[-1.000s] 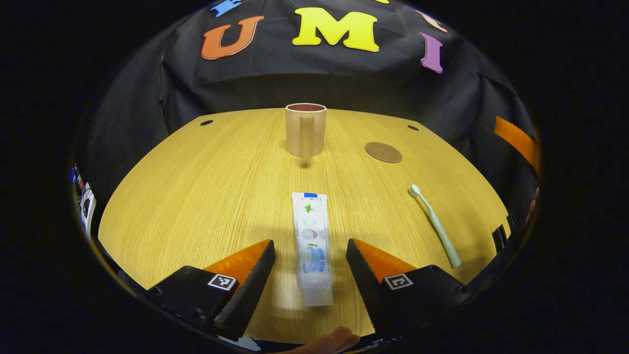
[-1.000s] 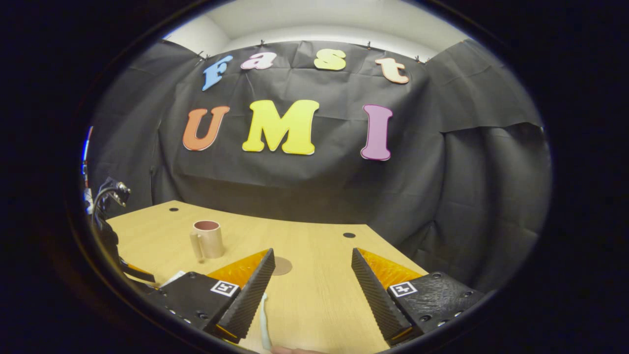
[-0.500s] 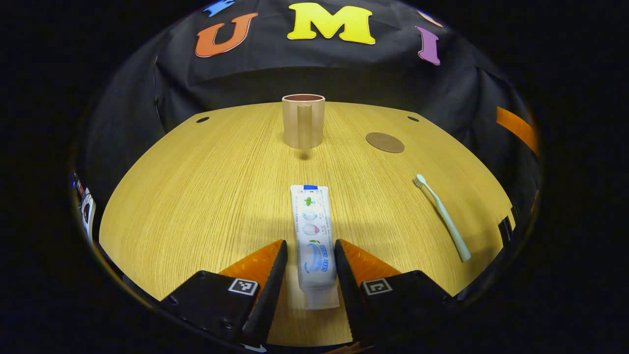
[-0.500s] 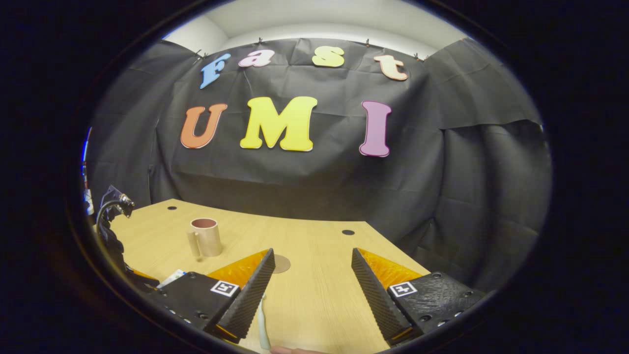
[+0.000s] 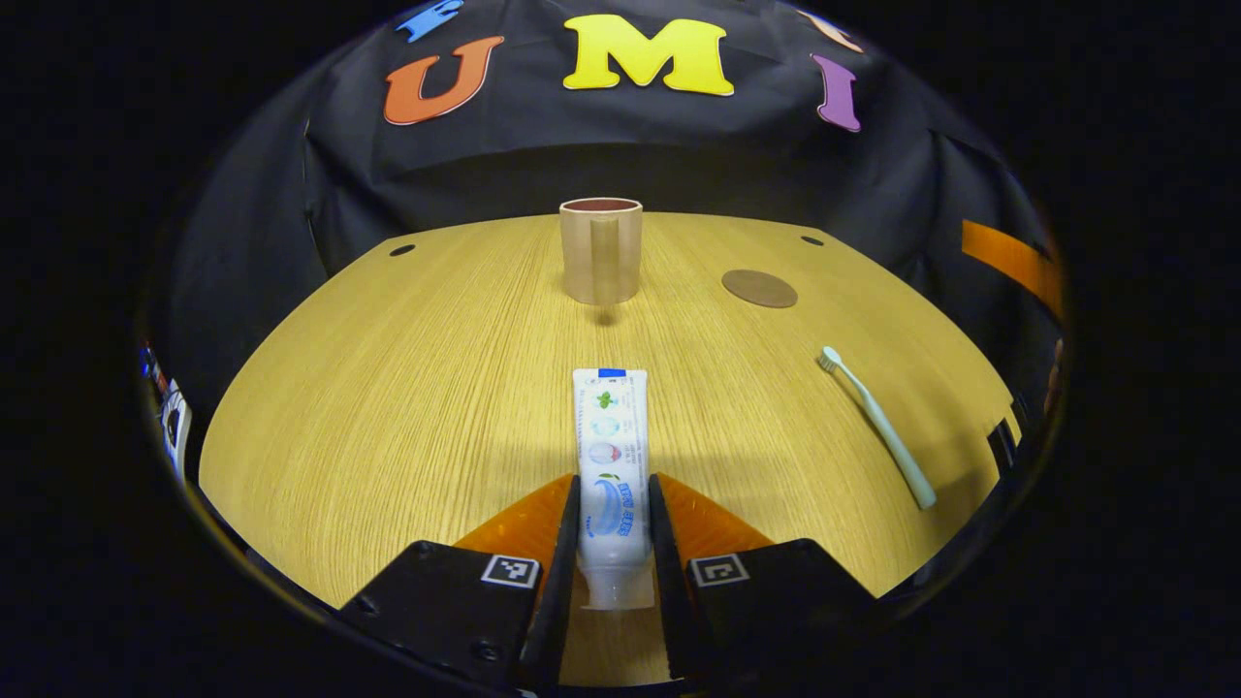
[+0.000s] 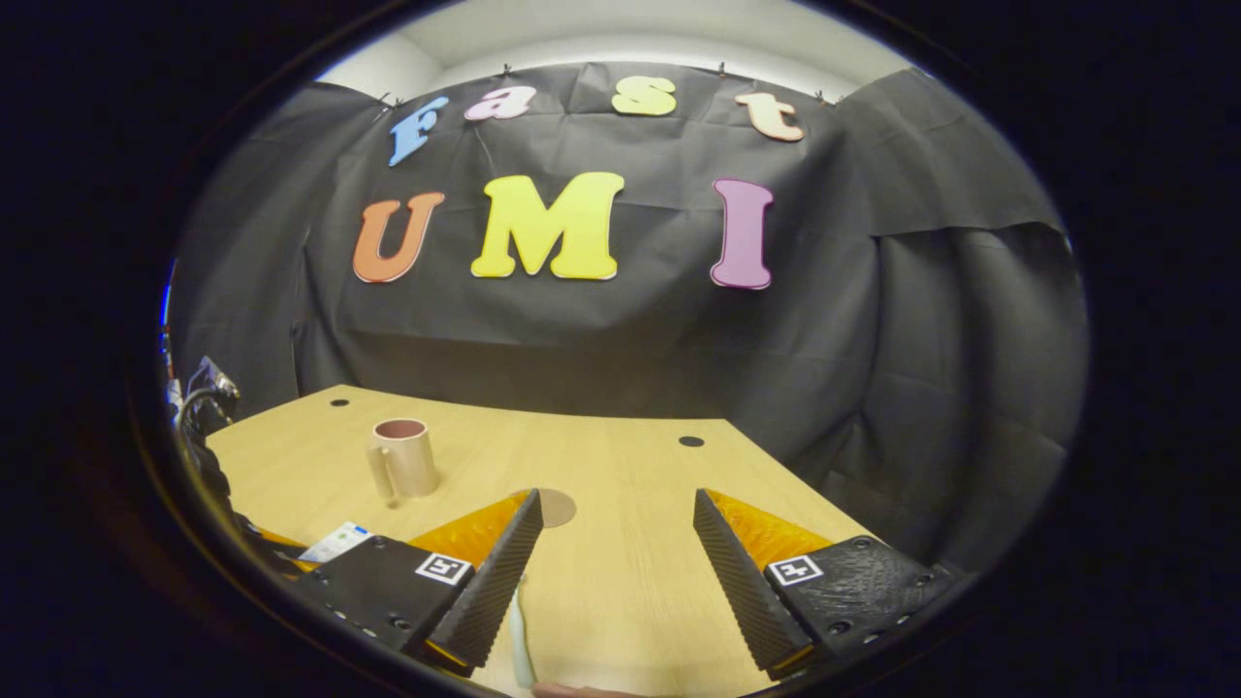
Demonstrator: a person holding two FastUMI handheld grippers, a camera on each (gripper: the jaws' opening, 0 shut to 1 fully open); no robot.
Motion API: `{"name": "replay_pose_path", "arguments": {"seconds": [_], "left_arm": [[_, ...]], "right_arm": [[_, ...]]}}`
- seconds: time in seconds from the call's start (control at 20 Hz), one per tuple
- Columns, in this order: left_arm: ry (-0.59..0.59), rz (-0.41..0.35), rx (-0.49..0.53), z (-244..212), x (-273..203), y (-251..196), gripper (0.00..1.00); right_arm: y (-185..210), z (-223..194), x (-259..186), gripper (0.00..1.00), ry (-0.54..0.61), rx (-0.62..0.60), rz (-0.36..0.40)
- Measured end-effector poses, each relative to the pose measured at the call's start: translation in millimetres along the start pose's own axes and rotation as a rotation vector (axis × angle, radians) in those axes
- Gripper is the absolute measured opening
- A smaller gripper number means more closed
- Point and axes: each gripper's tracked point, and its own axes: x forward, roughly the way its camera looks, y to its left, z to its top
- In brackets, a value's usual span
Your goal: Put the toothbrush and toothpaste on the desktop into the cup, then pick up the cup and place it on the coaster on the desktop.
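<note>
A white toothpaste tube (image 5: 609,456) lies lengthwise on the wooden desktop (image 5: 407,388), cap end toward me. My left gripper (image 5: 613,523) is shut on its lower half, both fingers pressing its sides. A tan cup (image 5: 601,250) with its handle facing me stands upright at the far middle. A round brown coaster (image 5: 759,288) lies to its right. A pale green toothbrush (image 5: 877,427) rests at the right. In the right gripper view my right gripper (image 6: 616,548) stands open above the desktop (image 6: 630,582), with the toothbrush handle (image 6: 520,645) beside its left finger, the cup (image 6: 404,458) and coaster (image 6: 556,506) beyond.
Black cloth walls close in the desk at the back and sides. Small dark holes (image 5: 401,250) mark the desktop's far corners. The left gripper's body (image 6: 208,456) is at the left edge of the right gripper view, with the toothpaste end (image 6: 334,541) beside it.
My left gripper's fingers have closed in from wide apart onto the toothpaste tube. The right gripper has tilted slightly, staying open.
</note>
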Motion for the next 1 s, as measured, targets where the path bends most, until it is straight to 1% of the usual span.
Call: {"name": "replay_pose_path", "arguments": {"seconds": [0.15, 0.3, 0.5, 0.6, 0.65, 0.7, 0.8, 0.95, 1.0], "left_arm": [[-0.082, 0.030, 0.005, 20, -12, 4, 0.42], [-0.204, 0.063, 0.014, 48, -29, 7, 0.42], [-0.323, 0.065, -0.001, 73, -47, 5, 0.41], [-0.370, 0.071, -0.008, 80, -57, 6, 0.41], [-0.397, 0.080, -0.007, 85, -62, 7, 0.42], [-0.424, 0.089, -0.004, 89, -67, 9, 0.42], [-0.447, 0.090, 0.026, 92, -70, 7, 0.42], [-0.464, 0.077, 0.029, 94, -72, 3, 0.41], [-0.462, 0.069, 0.028, 92, -71, 1, 0.41]], "right_arm": [[10, -13, 5, 0.95, 0.037, 0.005, 0.026], [23, -32, 16, 0.95, 0.089, -0.008, 0.056], [44, -71, 26, 0.95, 0.227, 0.010, 0.127], [52, -87, 28, 0.95, 0.284, 0.012, 0.143], [54, -96, 30, 0.97, 0.306, 0.009, 0.148], [57, -102, 31, 0.96, 0.326, 0.005, 0.151], [61, -114, 35, 0.95, 0.362, -0.007, 0.156], [68, -133, 40, 0.92, 0.417, -0.009, 0.147], [69, -140, 41, 0.87, 0.442, 0.005, 0.148]]}}
